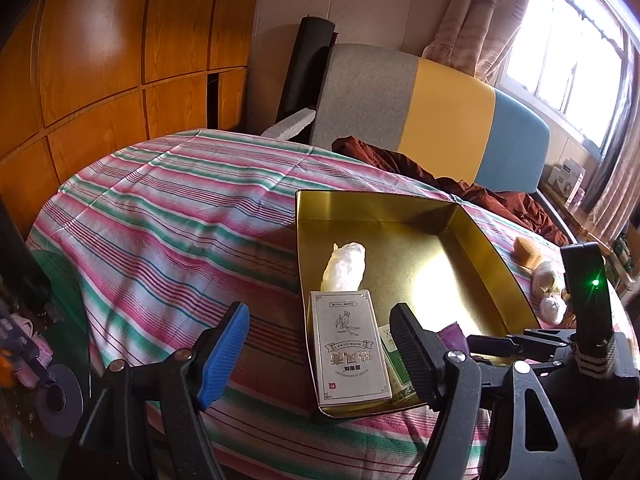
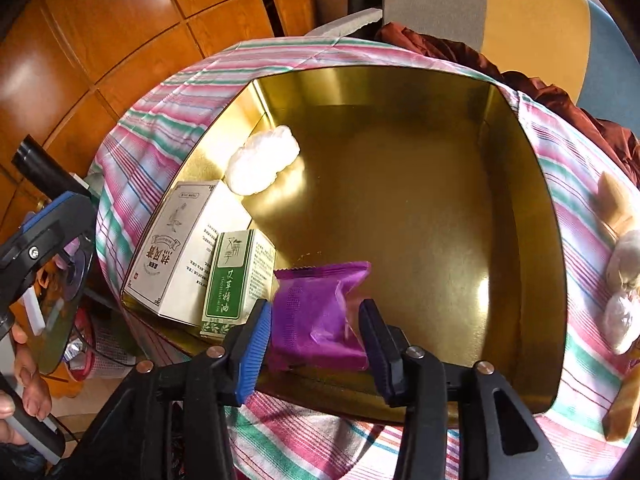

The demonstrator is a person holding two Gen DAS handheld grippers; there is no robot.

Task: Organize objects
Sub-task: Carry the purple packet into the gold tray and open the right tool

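- The right gripper (image 2: 316, 330) has its fingers around a purple snack packet (image 2: 320, 312): the blue pad (image 2: 254, 354) touches its left side, the black pad (image 2: 378, 350) sits at its right edge; whether they are squeezing it I cannot tell.
- The packet sits in the gold tin tray (image 2: 536, 272) at its near edge, just beside a green-labelled box (image 2: 232, 280).
- A larger white box (image 2: 176, 248) fills the near left corner; a white wrapped bundle (image 2: 264, 160) lies along the left wall.
- The left gripper (image 1: 320, 352) hangs with fingers spread wide, holding nothing, above the near left corner of the tray (image 1: 476, 248) on the striped tablecloth (image 1: 168, 216).
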